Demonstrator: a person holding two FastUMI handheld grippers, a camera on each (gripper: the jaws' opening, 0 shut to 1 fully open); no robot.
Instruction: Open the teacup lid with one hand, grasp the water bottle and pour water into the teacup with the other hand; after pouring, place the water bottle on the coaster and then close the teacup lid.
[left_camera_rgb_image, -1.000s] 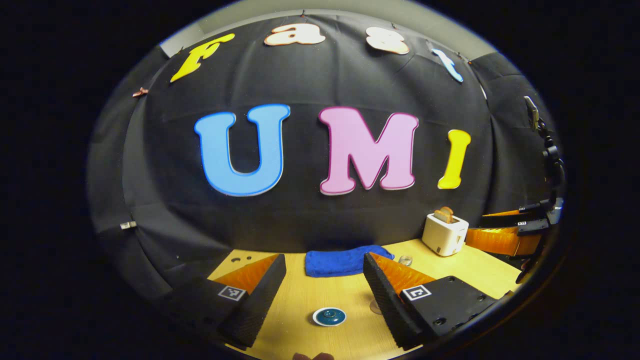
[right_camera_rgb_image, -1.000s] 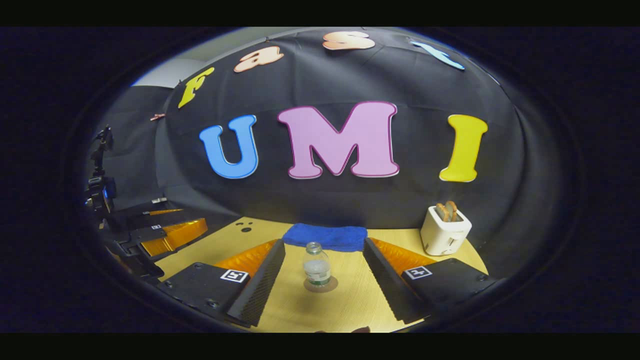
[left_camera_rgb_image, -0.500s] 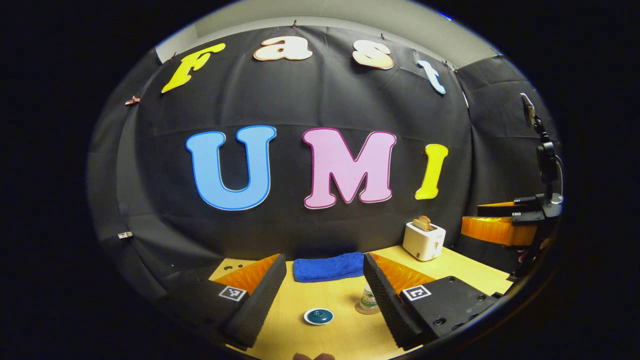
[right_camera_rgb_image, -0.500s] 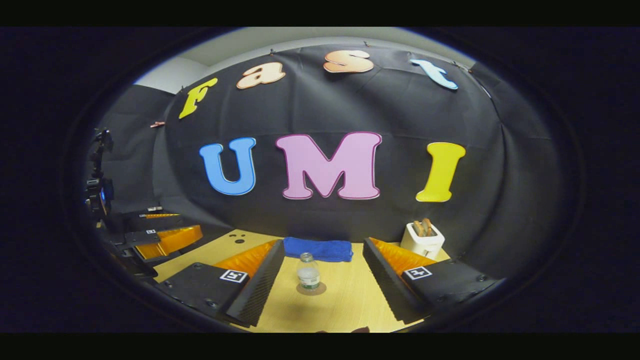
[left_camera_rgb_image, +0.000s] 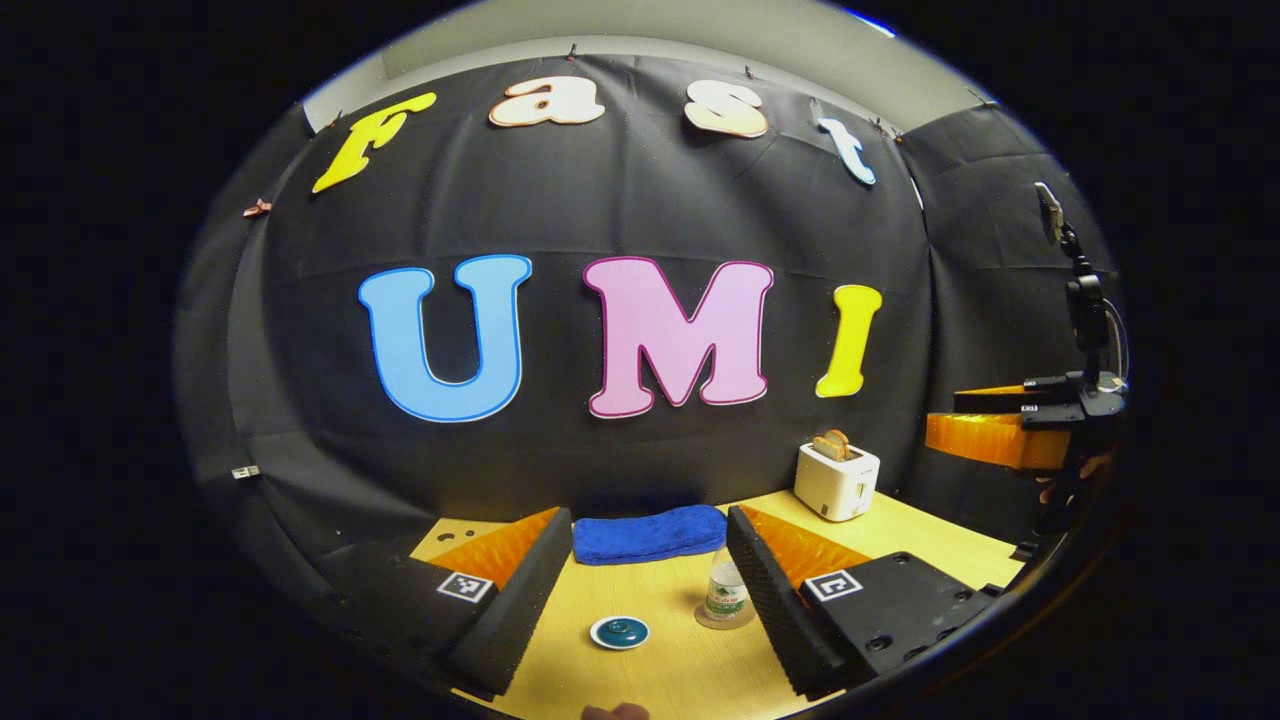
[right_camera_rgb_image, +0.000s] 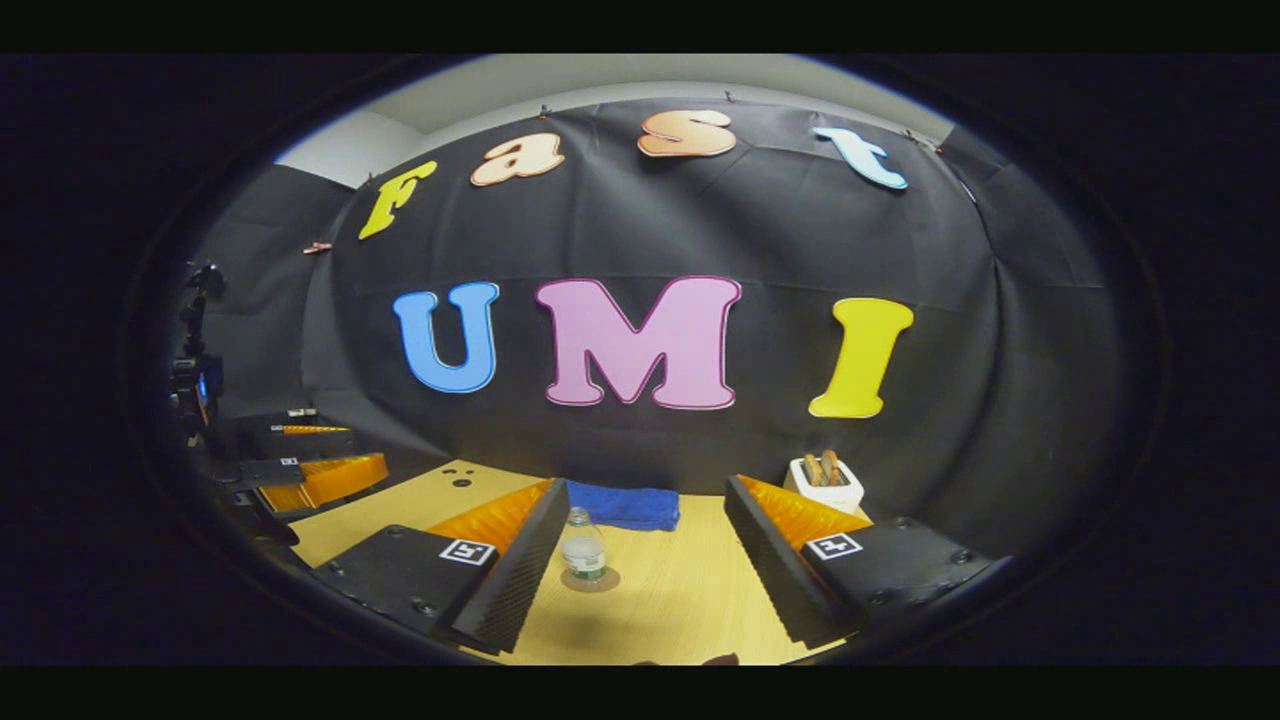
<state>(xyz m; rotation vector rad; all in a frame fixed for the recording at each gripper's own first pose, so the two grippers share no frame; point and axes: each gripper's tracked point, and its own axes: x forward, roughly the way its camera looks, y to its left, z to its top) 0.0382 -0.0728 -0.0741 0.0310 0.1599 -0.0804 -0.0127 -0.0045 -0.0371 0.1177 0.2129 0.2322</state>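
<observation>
On the wooden table, the teacup (left_camera_rgb_image: 619, 632) shows as a white rim under a dark teal lid with a knob. Right of it, a clear water bottle (left_camera_rgb_image: 722, 595) stands upright on a round brown coaster (left_camera_rgb_image: 727, 620). My left gripper (left_camera_rgb_image: 648, 570) hovers open above and short of both, holding nothing. In the right gripper view the bottle (right_camera_rgb_image: 583, 549) stands on the coaster (right_camera_rgb_image: 592, 580), just off the left finger. My right gripper (right_camera_rgb_image: 645, 525) is open, empty and apart from the bottle. Each gripper also appears in the other's view, the right gripper (left_camera_rgb_image: 965, 422) and the left gripper (right_camera_rgb_image: 335, 452).
A folded blue towel (left_camera_rgb_image: 648, 533) lies at the back of the table by the wall. A white toaster (left_camera_rgb_image: 836, 478) with two slices of toast stands at the back right. A camera on a stand (left_camera_rgb_image: 1085, 300) rises at the far right.
Both grippers have drawn back and up from the table, so the cup, bottle and toaster look smaller and farther. The bottle has come into sight beside the left gripper's right finger. Both stay open.
</observation>
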